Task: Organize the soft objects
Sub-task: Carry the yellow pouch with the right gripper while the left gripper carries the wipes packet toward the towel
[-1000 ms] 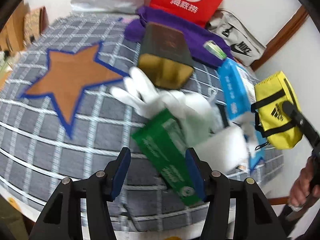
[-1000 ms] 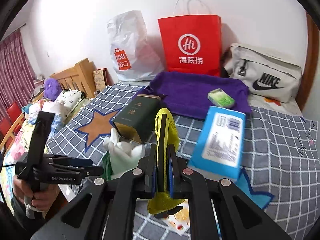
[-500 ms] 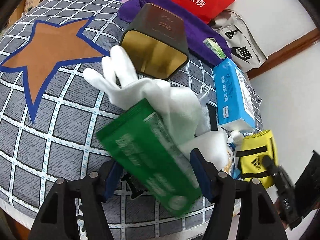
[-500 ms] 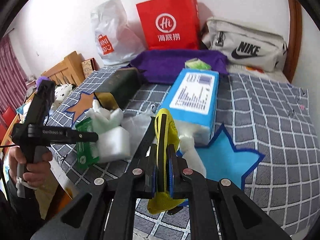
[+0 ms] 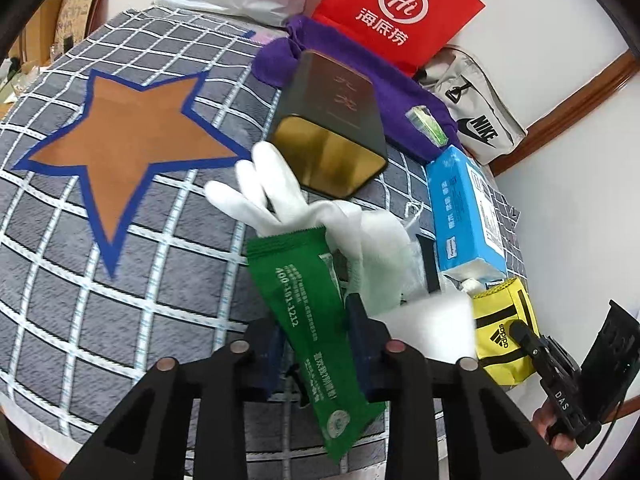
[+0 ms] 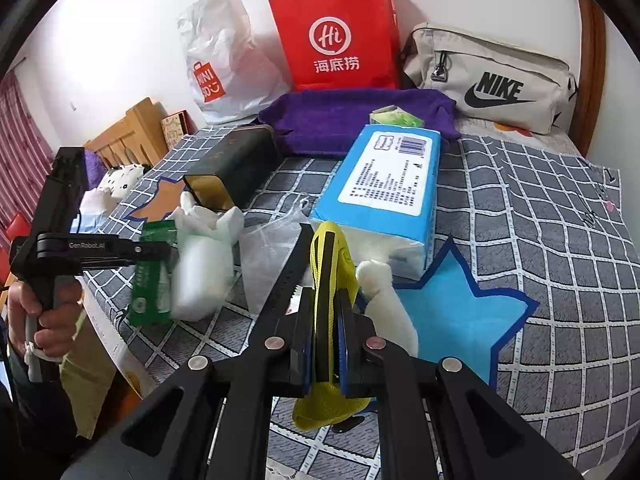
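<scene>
My left gripper is shut on a green foil packet and holds it tilted above the bed's near edge; it also shows in the right wrist view. A white glove and a white foam block lie just behind it. My right gripper is shut on a yellow Adidas pouch, which also shows in the left wrist view, held over the bed's front. A blue tissue pack lies beyond it.
A dark tin box lies on the grey checked bedspread. A purple towel with a small green pack, a red paper bag, a white plastic bag and a Nike bag stand at the wall.
My left gripper closed on the green packet and lifted it. My right gripper moved right and lower over the bed, still holding the yellow pouch.
</scene>
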The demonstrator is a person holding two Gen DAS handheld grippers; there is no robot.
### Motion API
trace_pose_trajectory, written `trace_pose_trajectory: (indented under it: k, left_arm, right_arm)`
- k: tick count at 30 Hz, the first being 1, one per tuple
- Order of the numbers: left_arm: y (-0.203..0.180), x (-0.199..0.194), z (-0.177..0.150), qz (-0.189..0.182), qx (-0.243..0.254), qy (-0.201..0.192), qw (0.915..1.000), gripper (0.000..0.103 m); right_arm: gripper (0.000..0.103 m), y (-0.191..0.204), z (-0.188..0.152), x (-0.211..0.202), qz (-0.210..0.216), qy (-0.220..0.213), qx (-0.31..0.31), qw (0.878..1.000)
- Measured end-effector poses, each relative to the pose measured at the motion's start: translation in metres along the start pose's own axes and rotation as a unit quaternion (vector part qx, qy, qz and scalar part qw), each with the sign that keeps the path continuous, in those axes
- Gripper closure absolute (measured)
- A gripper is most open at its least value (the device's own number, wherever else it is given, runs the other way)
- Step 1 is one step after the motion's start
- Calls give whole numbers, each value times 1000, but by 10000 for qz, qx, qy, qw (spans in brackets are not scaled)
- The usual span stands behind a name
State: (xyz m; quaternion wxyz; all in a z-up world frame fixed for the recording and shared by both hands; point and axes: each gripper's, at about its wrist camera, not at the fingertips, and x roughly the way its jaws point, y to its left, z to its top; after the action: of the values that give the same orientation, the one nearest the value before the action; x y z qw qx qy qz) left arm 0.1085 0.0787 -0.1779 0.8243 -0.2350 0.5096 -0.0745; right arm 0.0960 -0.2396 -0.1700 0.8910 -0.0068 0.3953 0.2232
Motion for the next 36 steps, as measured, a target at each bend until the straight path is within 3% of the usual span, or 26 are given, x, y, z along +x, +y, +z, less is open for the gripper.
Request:
trace_pose_trajectory:
  k: [5, 11, 15, 16, 21, 36]
  left_arm:
    - [6, -9, 0, 481, 235, -245, 9983, 80]
    - [11, 8, -3, 660, 261, 52, 9975, 80]
    - [11, 9, -3, 539, 255, -18, 9982, 81]
    - [11, 6, -3, 461, 278, -81, 9985, 82]
    - [9, -15, 1, 320, 323, -305, 9985, 94]
    - [-11, -60, 17, 332, 524, -765, 9951, 96]
  right_arm:
    - [93, -6, -4, 1, -195, 83, 59, 9998]
    - [90, -3, -11, 15, -222, 318, -15, 9992]
    - [90, -1, -13, 22, -190, 401, -28, 9990]
    - [94, -2, -12, 21, -152, 351, 4, 9993]
    - [95, 2, -7, 6, -148, 153, -101, 9997]
    - [95, -10, 19, -33, 225, -347, 271, 9988]
